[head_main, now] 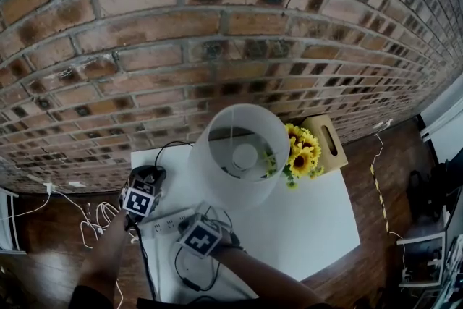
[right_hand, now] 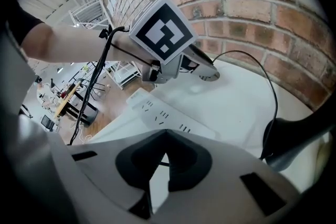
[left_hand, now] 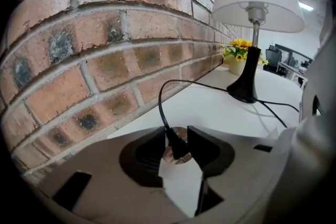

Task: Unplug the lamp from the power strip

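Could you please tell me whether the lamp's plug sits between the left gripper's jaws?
Yes, the black plug sits between the left gripper's parted jaws, its cord running to the lamp.

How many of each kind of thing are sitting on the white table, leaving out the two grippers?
Lamp: 1
Power strip: 1
Bunch of sunflowers: 1
Wooden box: 1
Total: 4
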The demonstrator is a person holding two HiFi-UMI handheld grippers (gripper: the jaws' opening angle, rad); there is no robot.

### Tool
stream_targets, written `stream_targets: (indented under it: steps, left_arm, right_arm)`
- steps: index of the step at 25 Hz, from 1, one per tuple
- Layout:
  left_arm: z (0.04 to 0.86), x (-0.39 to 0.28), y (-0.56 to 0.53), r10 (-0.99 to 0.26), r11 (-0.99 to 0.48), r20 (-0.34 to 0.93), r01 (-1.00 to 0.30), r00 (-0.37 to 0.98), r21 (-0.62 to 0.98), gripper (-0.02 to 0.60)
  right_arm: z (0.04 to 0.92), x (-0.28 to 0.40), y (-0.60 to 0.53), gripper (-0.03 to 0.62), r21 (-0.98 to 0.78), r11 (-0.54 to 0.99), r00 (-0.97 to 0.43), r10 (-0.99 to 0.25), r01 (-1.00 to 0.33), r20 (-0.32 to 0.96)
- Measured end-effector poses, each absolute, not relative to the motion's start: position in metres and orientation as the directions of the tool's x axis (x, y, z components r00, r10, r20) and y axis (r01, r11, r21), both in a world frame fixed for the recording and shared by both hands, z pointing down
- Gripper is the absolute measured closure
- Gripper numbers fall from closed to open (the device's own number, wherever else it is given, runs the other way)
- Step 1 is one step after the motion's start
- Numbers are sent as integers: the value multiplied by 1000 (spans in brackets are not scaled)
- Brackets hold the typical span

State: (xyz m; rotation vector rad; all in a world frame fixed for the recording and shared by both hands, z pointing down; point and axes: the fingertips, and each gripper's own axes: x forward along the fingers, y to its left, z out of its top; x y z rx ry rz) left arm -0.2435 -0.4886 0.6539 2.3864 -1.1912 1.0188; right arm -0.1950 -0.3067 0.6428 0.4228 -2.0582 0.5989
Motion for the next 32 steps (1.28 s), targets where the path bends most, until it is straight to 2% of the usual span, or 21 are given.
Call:
stream_targets:
  steps: [6,19,24,32]
  left_arm:
    - [656,-236,-485,-568,-665,701,-742,432,-82,351]
    - [654,-249,-473,-569,-627,699,-778,433,-29,355]
    - [646,-266,-465,-597,-584,693,-811,404,-30,572]
    - [623,-290,-435,-616,-488,660,-866,429,108,571]
  right_arm:
    - [643,-197,-306,597,-252,820,-528,-70,-514,846]
    - [642,-197,-307,597,-264,826,-537,-55,-499,842]
    - [643,-194,-308,597,-248,828,-523,-63,-503,850]
    - [645,-191,-312,597,-210,841,-506,-86,-499,858]
